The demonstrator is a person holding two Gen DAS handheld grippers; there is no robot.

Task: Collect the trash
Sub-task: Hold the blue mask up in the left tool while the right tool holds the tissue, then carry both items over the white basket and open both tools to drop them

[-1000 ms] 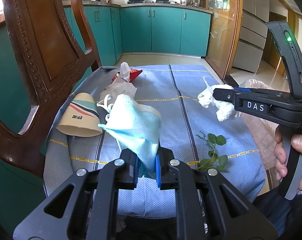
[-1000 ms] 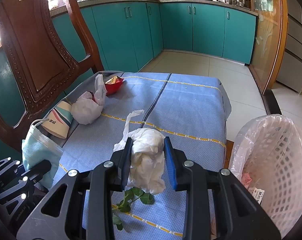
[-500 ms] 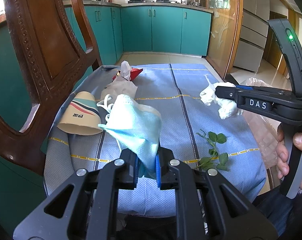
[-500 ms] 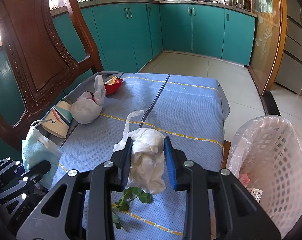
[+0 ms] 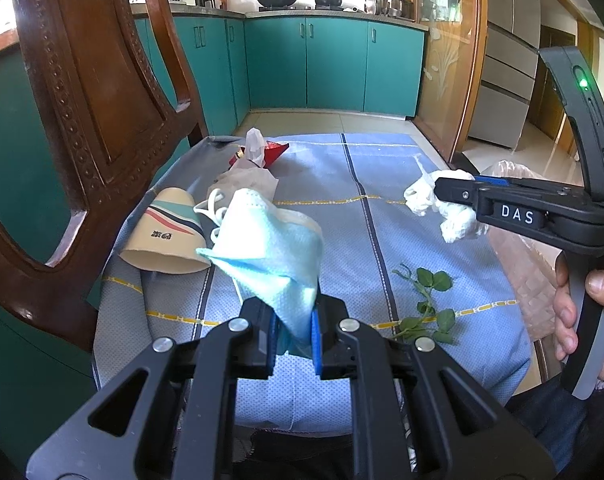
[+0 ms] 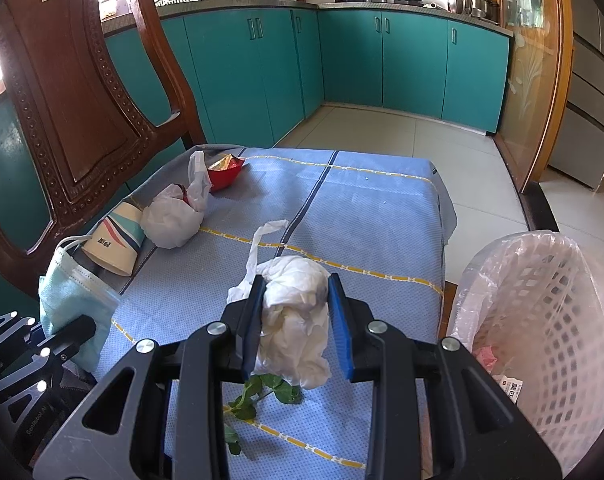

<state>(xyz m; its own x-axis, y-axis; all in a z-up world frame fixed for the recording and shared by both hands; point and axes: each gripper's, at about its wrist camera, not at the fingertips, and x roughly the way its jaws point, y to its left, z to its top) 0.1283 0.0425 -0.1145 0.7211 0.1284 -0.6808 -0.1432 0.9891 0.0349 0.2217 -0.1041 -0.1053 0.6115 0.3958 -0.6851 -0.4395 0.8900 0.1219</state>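
Left gripper [image 5: 292, 334] fingers clamp mask [image 5: 270, 248], right gripper [image 6: 298, 324] pinches tissue [image 6: 294, 320] — basket [image 6: 542, 320] beside table edge.

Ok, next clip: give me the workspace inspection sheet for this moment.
Surface: blue tablecloth with yellow stripes.
Job's things: face mask, tissue wad, lined white basket beside the table.
Clutter: tipped paper cup, white plastic bag, red wrapper, leafy sprig.
Grippers: left claw shut on the mask; right claw shut on the tissue.
Cables: nothing seen.
Surroundings: wooden chair, teal cabinets.
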